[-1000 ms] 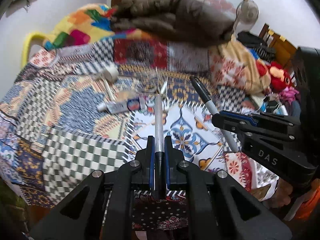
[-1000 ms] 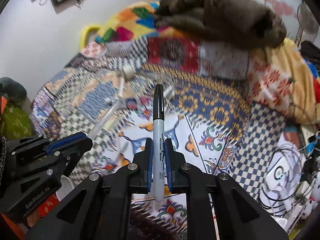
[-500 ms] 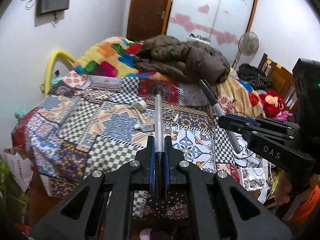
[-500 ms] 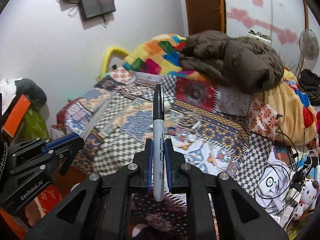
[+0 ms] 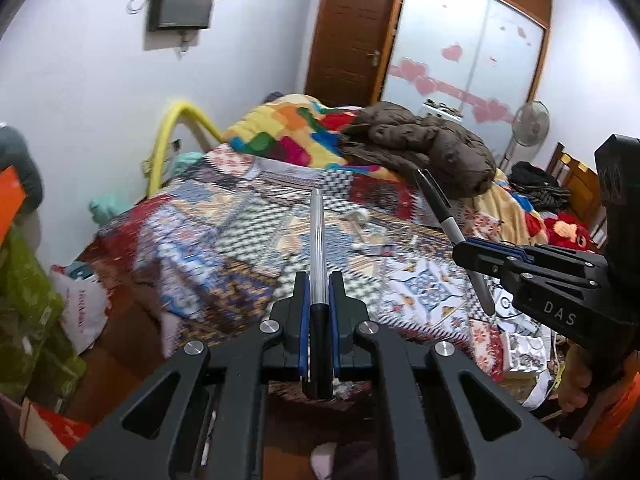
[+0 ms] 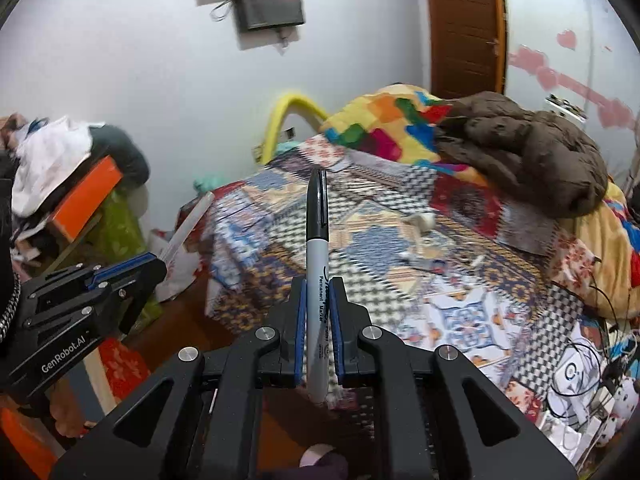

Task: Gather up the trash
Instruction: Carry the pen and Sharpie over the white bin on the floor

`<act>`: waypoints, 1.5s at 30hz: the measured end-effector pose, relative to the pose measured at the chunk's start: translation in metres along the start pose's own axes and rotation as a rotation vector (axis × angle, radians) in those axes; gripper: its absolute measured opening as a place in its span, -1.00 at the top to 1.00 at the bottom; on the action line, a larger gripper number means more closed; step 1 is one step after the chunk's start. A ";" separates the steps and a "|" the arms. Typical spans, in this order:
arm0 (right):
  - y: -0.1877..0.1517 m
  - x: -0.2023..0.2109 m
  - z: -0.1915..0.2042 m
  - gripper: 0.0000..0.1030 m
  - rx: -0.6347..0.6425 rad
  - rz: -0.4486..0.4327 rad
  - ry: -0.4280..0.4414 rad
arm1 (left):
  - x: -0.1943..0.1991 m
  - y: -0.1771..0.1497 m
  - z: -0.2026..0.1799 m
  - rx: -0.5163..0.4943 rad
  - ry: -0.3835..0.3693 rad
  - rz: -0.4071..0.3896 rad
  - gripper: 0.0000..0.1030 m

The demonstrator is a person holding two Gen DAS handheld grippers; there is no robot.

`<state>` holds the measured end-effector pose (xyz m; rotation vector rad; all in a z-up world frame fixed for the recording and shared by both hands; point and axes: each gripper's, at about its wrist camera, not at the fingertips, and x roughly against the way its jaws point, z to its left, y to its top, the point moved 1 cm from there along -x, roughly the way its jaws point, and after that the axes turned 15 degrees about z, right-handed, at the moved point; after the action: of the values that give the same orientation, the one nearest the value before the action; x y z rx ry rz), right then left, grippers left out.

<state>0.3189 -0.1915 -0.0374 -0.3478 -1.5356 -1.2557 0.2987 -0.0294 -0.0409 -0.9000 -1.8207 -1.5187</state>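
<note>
My left gripper (image 5: pixel 319 280) is shut on a clear pen (image 5: pixel 317 236) with a black end, which sticks straight out ahead. My right gripper (image 6: pixel 320 284) is shut on a grey permanent marker (image 6: pixel 318 256) with a black cap, cap pointing forward. Both are held in the air off the near corner of the patchwork bed (image 5: pixel 224 240). Each gripper shows in the other's view: the right gripper (image 5: pixel 472 250) with its marker (image 5: pixel 448 224), the left gripper (image 6: pixel 148 266) with its pen (image 6: pixel 186 226). Small white scraps (image 6: pixel 424 222) and bits lie blurred mid-bed.
A brown jacket (image 5: pixel 420 148) and a bright blanket (image 5: pixel 288 128) are heaped at the bed's far end. A white plastic bag (image 5: pixel 80 308) and a green bag (image 5: pixel 28 320) stand on the floor left. Cables and boxes (image 6: pixel 576 368) crowd the floor right. An orange box (image 6: pixel 86 204) sits on a pile.
Both grippers have drawn back and risen from the bed, each with its pen. The bed looks smaller and farther; the wall, door and floor have come into view.
</note>
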 end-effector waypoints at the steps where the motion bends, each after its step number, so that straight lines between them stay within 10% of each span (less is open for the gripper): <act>1: -0.001 -0.001 0.008 0.80 0.012 0.001 0.005 | 0.006 -0.005 0.009 0.013 0.006 -0.003 0.85; 19: -0.025 -0.053 0.153 0.80 0.212 0.109 0.106 | 0.039 -0.107 0.151 0.228 0.125 0.059 0.85; 45: -0.076 -0.256 0.232 0.79 0.242 0.650 0.182 | -0.124 -0.212 0.264 0.477 0.086 0.499 0.85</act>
<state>0.2364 0.0673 -0.2632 -0.5074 -1.2536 -0.5696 0.1958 0.1909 -0.3079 -0.9371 -1.6303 -0.7612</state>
